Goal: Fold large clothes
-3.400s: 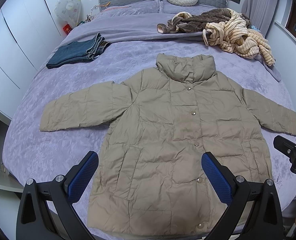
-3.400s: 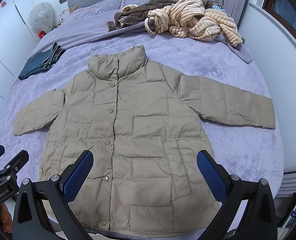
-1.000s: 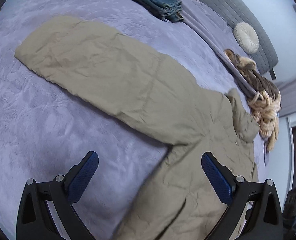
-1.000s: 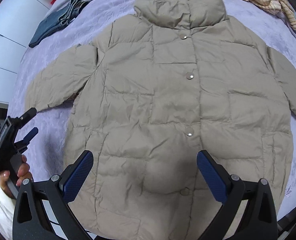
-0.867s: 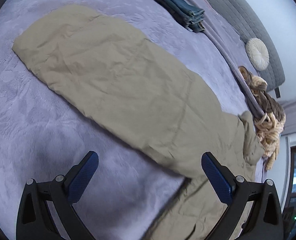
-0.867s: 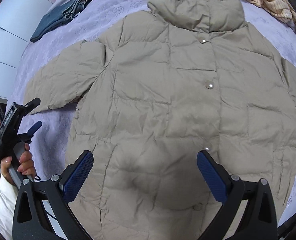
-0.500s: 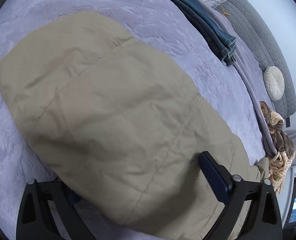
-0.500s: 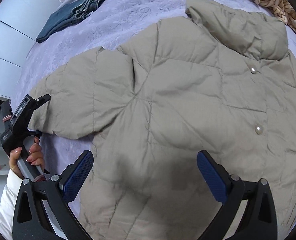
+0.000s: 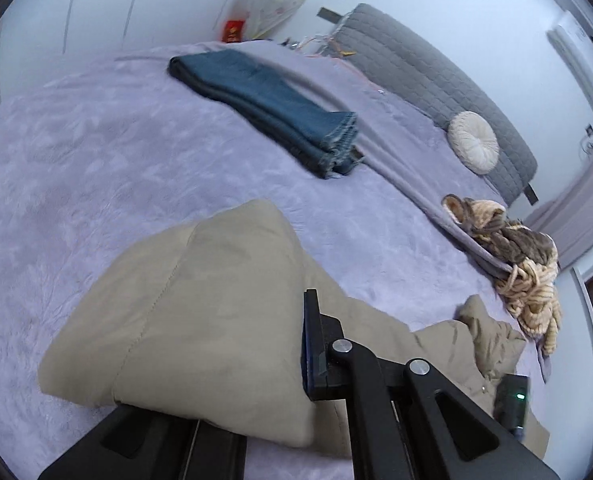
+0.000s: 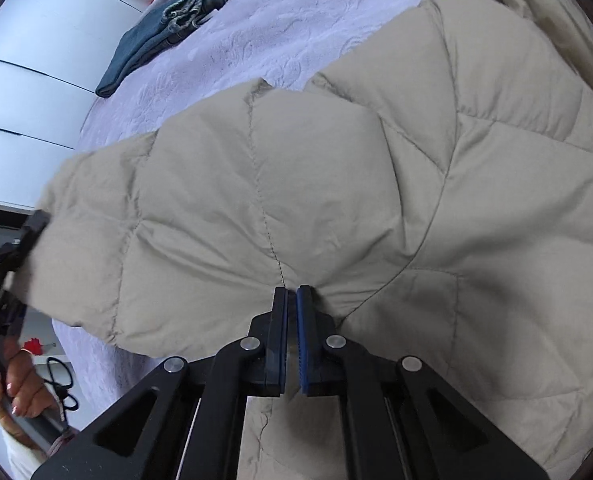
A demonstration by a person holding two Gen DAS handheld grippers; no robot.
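A beige quilted puffer jacket (image 10: 376, 184) lies on a lilac bedspread (image 9: 96, 152). My left gripper (image 9: 296, 364) is shut on the cuff end of the jacket's sleeve (image 9: 200, 312), which bulges up over its left finger and hides it. My right gripper (image 10: 292, 312) is shut on the jacket fabric near the underarm, where the sleeve meets the body. The left gripper (image 10: 12, 252) also shows at the sleeve end in the right wrist view. The jacket's collar (image 9: 484, 332) lies further right.
Folded blue jeans (image 9: 264, 108) lie on the far side of the bed. A pile of brown and striped clothes (image 9: 524, 256) lies near the grey headboard (image 9: 436, 76) with a round cream cushion (image 9: 474, 148). White wardrobe doors (image 10: 24, 92) stand at the left.
Both grippers have come down onto the jacket and shut: the left on the sleeve end, the right on the fabric by the underarm. The sleeve end is lifted off the bed.
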